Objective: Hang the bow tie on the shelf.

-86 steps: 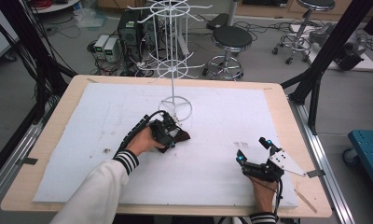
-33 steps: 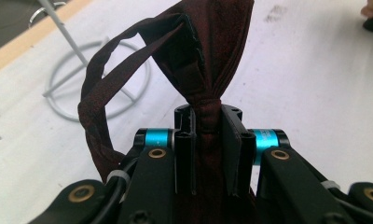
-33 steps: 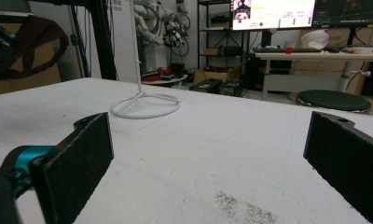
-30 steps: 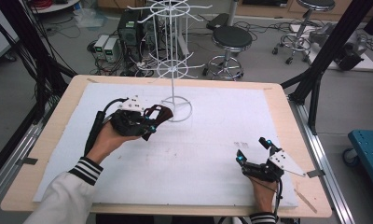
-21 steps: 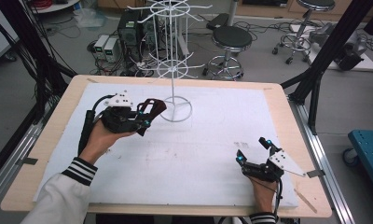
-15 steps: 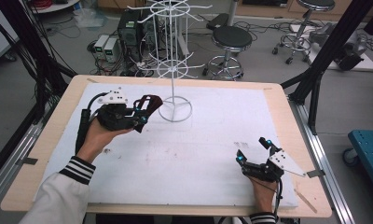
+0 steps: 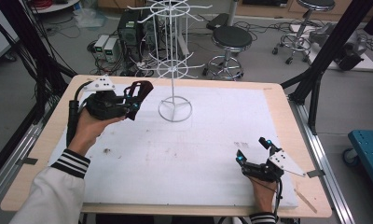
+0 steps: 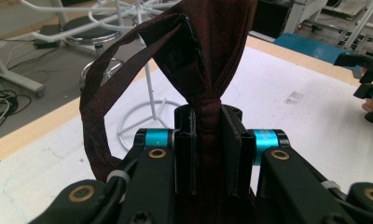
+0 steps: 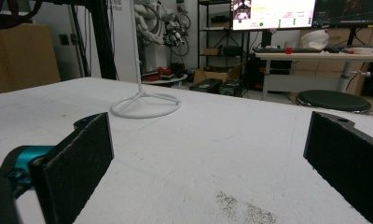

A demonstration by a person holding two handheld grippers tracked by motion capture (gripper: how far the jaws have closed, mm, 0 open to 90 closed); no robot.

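My left gripper [image 7: 137, 95] is lifted above the table's far left and is shut on a dark red necktie [image 7: 141, 88]. In the left gripper view the necktie [image 8: 208, 65] is pinched between the two pads and bunches up above them, with a loop of its band hanging to the left. A white wire display rack [image 7: 173, 60] stands on its ring base [image 7: 175, 111] just right of that gripper. My right gripper [image 7: 253, 150] rests on the white pad near the front right, jaws wide apart with nothing between them; its pads [image 9: 79, 163] frame bare table.
The white foam pad [image 7: 184, 154] covers most of the wooden table [image 7: 44, 154]. Black frame posts [image 7: 315, 70] stand at the right edge. Stools, computers and cables sit on the floor beyond the far edge.
My left gripper lifted the necktie off the pad near the rack's base, carried it left and up, and over the last second edged further back. The right gripper stayed still.
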